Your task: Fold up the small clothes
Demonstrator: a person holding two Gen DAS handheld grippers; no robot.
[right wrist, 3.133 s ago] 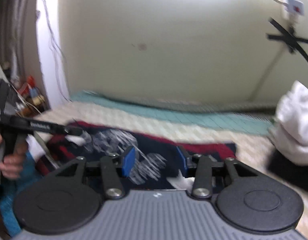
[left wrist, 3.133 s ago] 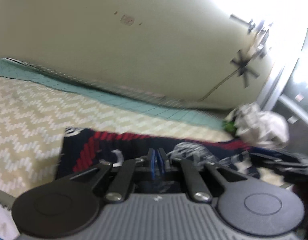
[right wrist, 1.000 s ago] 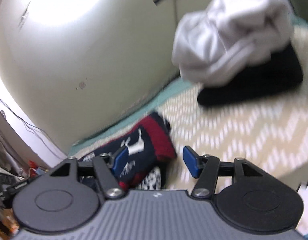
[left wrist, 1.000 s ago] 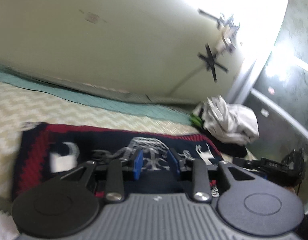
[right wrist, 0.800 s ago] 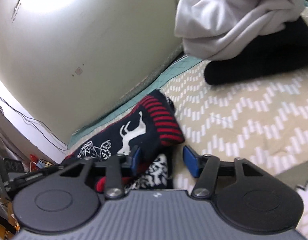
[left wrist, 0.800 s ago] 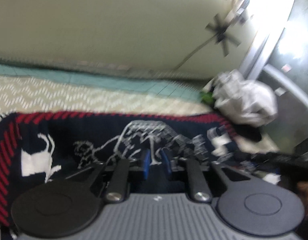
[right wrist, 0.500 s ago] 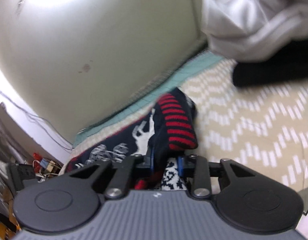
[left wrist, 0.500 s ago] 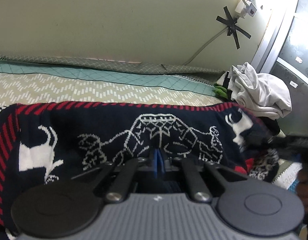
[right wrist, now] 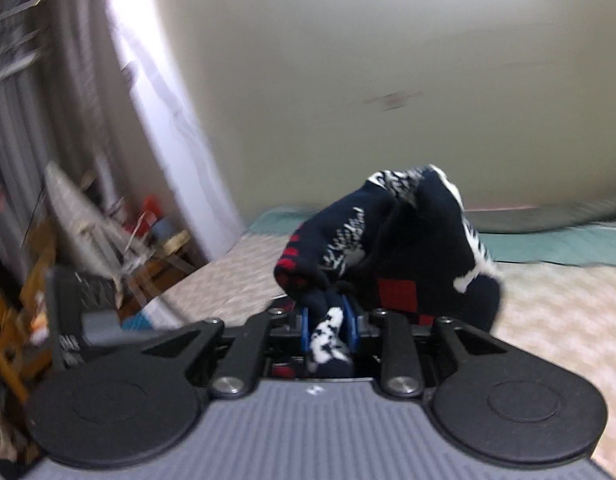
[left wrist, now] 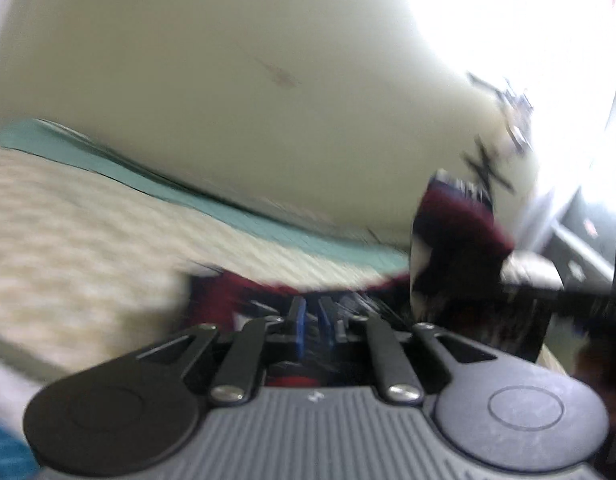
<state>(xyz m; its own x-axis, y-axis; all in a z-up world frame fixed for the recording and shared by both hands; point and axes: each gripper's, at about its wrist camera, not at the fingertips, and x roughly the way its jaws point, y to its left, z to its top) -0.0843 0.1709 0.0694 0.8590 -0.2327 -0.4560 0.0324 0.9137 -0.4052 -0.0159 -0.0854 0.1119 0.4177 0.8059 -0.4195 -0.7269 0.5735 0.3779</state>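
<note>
A dark navy knit garment with red stripes and white patterns [right wrist: 392, 240] is bunched up and raised off the bed in the right wrist view. My right gripper [right wrist: 328, 328] is shut on a fold of it, which hangs between the blue pads. In the blurred left wrist view, my left gripper [left wrist: 312, 320] is shut on the garment's near edge [left wrist: 244, 292] low on the bed. The far end of the garment [left wrist: 456, 248] is lifted up at the right, where the other gripper [left wrist: 580, 300] holds it.
The bed has a beige zigzag cover [left wrist: 68, 232] with a teal band [right wrist: 556, 244] along a pale wall. Cluttered furniture and a curtain [right wrist: 108, 200] stand past the bed's left end. A pale pile of clothes [left wrist: 528, 272] lies behind the lifted garment.
My right gripper has lifted the garment's end off the bed and swung it leftward over the rest. My left gripper stays shut on the near edge. Both views have turned and blurred.
</note>
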